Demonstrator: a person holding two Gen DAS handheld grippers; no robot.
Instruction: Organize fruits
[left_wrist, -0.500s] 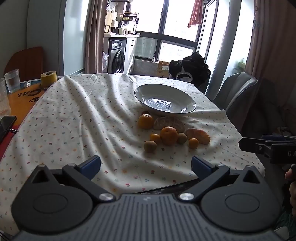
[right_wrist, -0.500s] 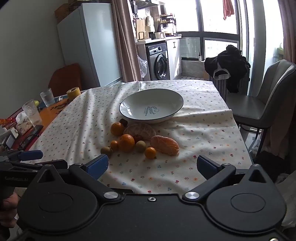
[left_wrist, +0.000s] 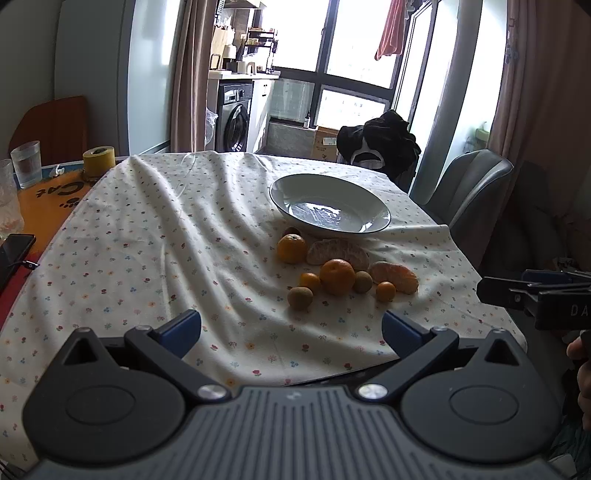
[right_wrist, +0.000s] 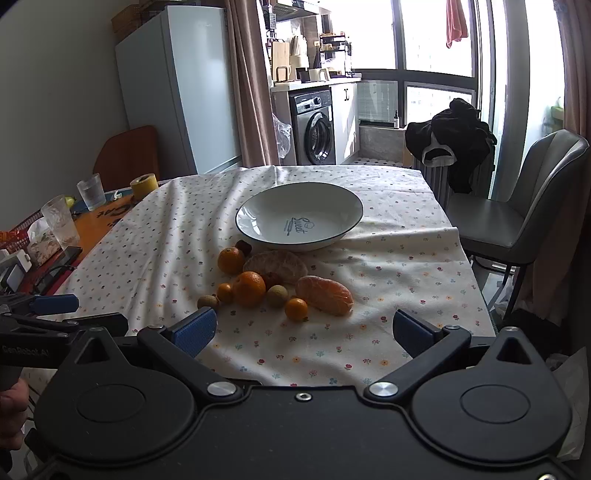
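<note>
An empty white bowl (left_wrist: 365, 197) (right_wrist: 332, 199) stands on the flowered tablecloth. In front of it lies a cluster of fruit: an orange (left_wrist: 337, 276) (right_wrist: 249, 288), a second orange (left_wrist: 291, 248) (right_wrist: 231, 259), two peeled citrus halves (left_wrist: 394, 277) (right_wrist: 324, 294), small kumquats (left_wrist: 385, 291) (right_wrist: 296, 308) and small greenish-brown fruits (left_wrist: 300, 298) (right_wrist: 277, 296). My left gripper (left_wrist: 291, 330) hovers open over the table's near edge, short of the fruit. My right gripper (right_wrist: 303, 330) is open too, just in front of the cluster. Neither holds anything.
Glasses (left_wrist: 26, 164), a yellow tape roll (left_wrist: 98, 160) and a phone (left_wrist: 14, 251) sit on the bare table at left. A grey chair (right_wrist: 524, 206) stands at the right edge, dark clothes (right_wrist: 454, 136) behind it. A hand (right_wrist: 11, 413) holds the other gripper.
</note>
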